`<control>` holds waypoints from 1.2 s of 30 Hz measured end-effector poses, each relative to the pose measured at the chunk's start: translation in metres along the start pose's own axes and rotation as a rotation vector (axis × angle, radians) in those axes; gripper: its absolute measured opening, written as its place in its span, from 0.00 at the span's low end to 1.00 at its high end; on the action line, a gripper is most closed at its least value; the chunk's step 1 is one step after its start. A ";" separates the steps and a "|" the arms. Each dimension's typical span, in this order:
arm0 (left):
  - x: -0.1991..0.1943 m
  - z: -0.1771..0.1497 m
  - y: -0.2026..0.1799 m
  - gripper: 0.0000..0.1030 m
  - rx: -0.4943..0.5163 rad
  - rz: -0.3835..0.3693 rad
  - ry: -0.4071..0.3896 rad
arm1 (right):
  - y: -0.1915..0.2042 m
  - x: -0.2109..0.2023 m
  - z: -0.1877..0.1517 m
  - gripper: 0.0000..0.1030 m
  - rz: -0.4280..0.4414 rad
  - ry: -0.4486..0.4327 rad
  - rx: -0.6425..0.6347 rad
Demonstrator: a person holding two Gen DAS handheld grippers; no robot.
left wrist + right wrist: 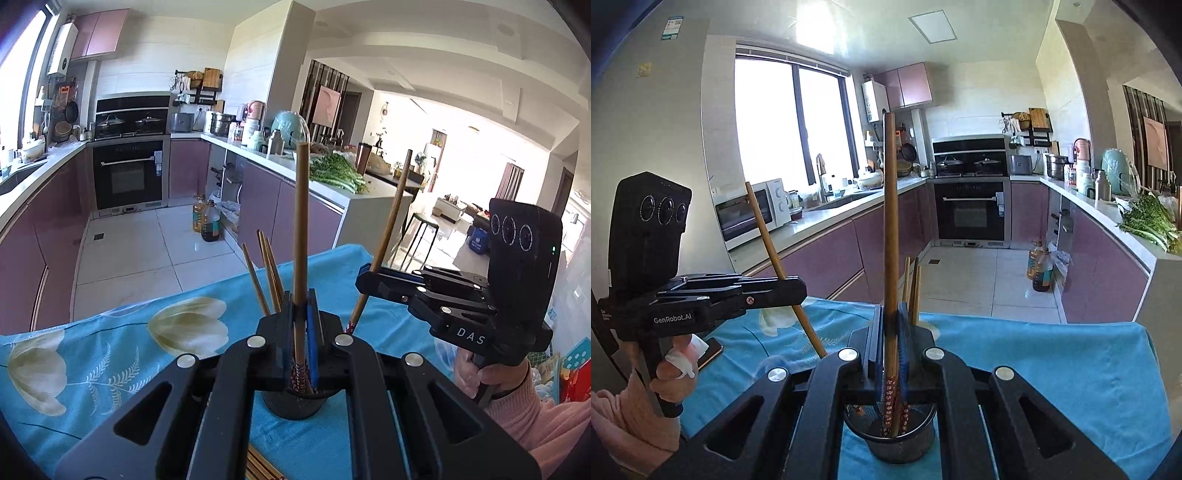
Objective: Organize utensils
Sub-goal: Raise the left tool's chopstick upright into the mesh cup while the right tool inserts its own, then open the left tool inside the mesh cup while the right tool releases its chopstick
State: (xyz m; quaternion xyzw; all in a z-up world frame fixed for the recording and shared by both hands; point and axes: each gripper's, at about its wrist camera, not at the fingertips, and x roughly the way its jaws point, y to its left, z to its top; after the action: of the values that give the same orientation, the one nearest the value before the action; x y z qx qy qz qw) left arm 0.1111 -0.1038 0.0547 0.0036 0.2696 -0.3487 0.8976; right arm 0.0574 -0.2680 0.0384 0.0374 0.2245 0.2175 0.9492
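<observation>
A black mesh utensil holder [293,404] [890,439] stands on the blue flowered tablecloth [110,354] [1052,369], with several wooden chopsticks [267,275] [911,291] standing in it. My left gripper [301,314] [792,291] is shut on one wooden chopstick [300,236] [775,254], held upright with its patterned end at the holder's mouth. My right gripper [891,321] [369,278] is shut on another chopstick [891,229] [389,225], its patterned end inside the holder.
More chopsticks [258,467] lie on the cloth at the near edge. A phone [711,352] lies on the table's left part. Beyond the table are the tiled floor, oil bottles [207,219], and kitchen counters with greens [338,171].
</observation>
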 end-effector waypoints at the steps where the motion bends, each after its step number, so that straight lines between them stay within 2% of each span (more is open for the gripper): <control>1: 0.007 -0.003 -0.001 0.07 0.007 -0.001 0.026 | -0.002 0.004 -0.003 0.06 -0.004 0.015 0.005; 9: 0.037 -0.019 0.004 0.07 0.037 -0.012 0.159 | -0.012 0.030 -0.015 0.06 -0.011 0.142 0.019; 13: 0.053 -0.022 0.008 0.07 0.021 -0.011 0.208 | -0.011 0.043 -0.022 0.06 -0.007 0.207 0.013; 16: 0.063 -0.024 0.017 0.07 0.000 -0.003 0.232 | -0.012 0.049 -0.026 0.06 -0.009 0.224 0.019; 29: 0.090 -0.021 0.020 0.09 -0.005 0.036 0.247 | -0.017 0.053 -0.029 0.07 -0.001 0.219 0.061; 32: 0.090 -0.023 0.023 0.11 -0.022 0.038 0.242 | -0.018 0.050 -0.030 0.07 0.005 0.210 0.065; 36: 0.083 -0.025 0.026 0.19 -0.031 0.066 0.215 | -0.020 0.045 -0.031 0.08 0.013 0.197 0.075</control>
State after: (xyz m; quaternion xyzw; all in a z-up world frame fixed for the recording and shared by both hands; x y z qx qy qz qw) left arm 0.1660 -0.1307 -0.0115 0.0358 0.3693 -0.3124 0.8745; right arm 0.0883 -0.2671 -0.0110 0.0529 0.3243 0.2179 0.9190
